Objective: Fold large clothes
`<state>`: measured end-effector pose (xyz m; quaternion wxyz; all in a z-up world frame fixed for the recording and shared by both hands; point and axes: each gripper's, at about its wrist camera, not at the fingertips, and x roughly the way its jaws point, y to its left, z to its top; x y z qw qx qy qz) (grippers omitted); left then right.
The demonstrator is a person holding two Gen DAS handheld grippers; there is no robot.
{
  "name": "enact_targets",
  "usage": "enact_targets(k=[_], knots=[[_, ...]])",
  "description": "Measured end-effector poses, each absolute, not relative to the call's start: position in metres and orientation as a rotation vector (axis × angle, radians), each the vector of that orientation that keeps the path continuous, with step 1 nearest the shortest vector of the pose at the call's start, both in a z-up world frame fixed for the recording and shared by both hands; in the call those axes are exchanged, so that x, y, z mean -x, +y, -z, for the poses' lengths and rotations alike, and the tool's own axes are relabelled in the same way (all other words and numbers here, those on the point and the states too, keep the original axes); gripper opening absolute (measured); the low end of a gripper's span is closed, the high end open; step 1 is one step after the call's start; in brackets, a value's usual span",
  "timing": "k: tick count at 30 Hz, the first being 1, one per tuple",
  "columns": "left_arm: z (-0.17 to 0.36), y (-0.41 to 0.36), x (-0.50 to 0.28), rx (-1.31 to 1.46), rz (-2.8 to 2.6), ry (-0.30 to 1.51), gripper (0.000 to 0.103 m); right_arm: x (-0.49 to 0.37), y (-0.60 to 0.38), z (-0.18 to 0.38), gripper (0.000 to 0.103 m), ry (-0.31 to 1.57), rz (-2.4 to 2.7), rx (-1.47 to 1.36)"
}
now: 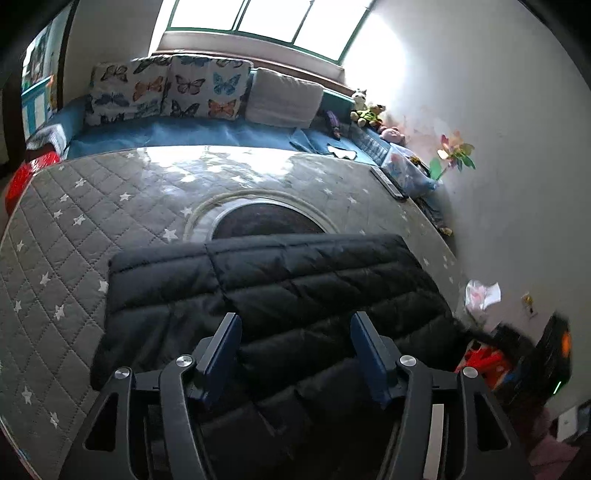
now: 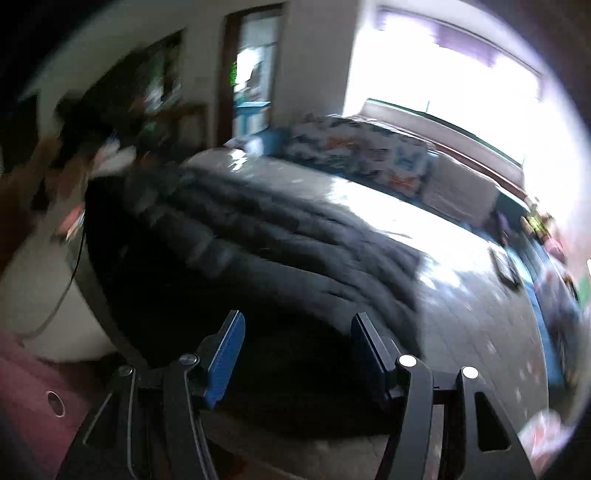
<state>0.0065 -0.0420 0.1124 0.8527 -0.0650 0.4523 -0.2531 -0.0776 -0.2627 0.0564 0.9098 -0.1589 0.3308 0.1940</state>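
A: What surrounds the work area?

B: In the left wrist view, a grey quilted cover [image 1: 74, 229] with white stars fills the middle of the frame. A round dark opening [image 1: 266, 221] shows at its centre. Above it, butterfly-print cushions [image 1: 166, 92] and a plain pale cushion [image 1: 284, 98] line a blue bench [image 1: 192, 134] under a bright window [image 1: 266, 18]. Soft toys [image 1: 365, 109] sit at upper right, and a paper pinwheel [image 1: 452, 153] leans by the right wall.

A: Where is the clothing?

B: A black padded jacket [image 1: 280, 288] lies folded on the cover in the lower middle. The right wrist view is blurred; the jacket [image 2: 236, 236] spreads across its centre.

A: And the grippers?

B: The left gripper [image 1: 295, 332] hangs over the jacket, jaws parted, nothing between them. The right gripper [image 2: 297, 332] is also parted and empty above the jacket.
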Motion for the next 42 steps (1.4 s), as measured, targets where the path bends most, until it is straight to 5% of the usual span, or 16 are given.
enact_targets(k=[12, 14, 20, 32, 42], knots=[[-0.126, -0.055, -0.089, 0.148, 0.545, 1.119, 0.066, 0.072, -0.158, -0.016, 0.065, 0.605, -0.492, 0.754], [-0.126, -0.068, -0.108, 0.133, 0.552, 1.166, 0.066, 0.075, -0.152, -0.014, 0.046, 0.569, -0.48, 0.794], [-0.113, -0.119, -0.161, -0.002, 0.485, 1.263, 0.068, 0.073, -0.147, -0.012, 0.015, 0.566, -0.482, 0.759], [0.01, -0.154, -0.24, 0.111, 0.504, 1.434, 0.066, 0.076, -0.173, -0.047, 0.009, 0.556, -0.55, 0.57], [-0.029, -0.149, -0.154, 0.028, 0.673, 1.21, 0.063, 0.093, -0.186, -0.078, 0.009, 0.584, -0.626, 0.49]])
